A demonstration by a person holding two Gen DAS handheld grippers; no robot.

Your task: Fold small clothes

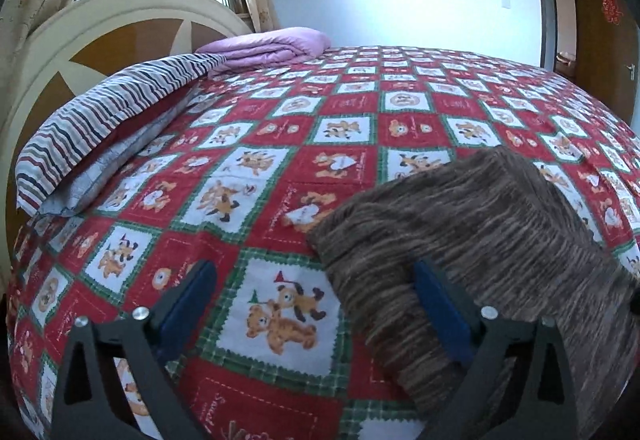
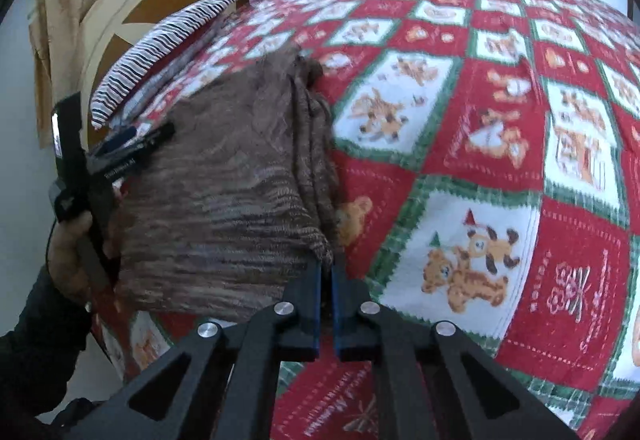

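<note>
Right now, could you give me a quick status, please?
Left tool open, empty. Right tool shut on brown garment corner. Nothing in the way.

Garment [image 1: 480, 240]: on the bed [image 1: 360, 112], near its front edge.
Left gripper [image 1: 316, 304]: at the garment's left edge; one finger over the cloth, the other over bare bed.
Right gripper [image 2: 327, 272]: at the garment's near right corner, which sits between its fingers.
Pillow [image 1: 100, 136]: along the bed's left edge, before the headboard [image 1: 132, 36].
Folded blanket [image 1: 268, 44]: far left corner, behind the pillow.
</note>
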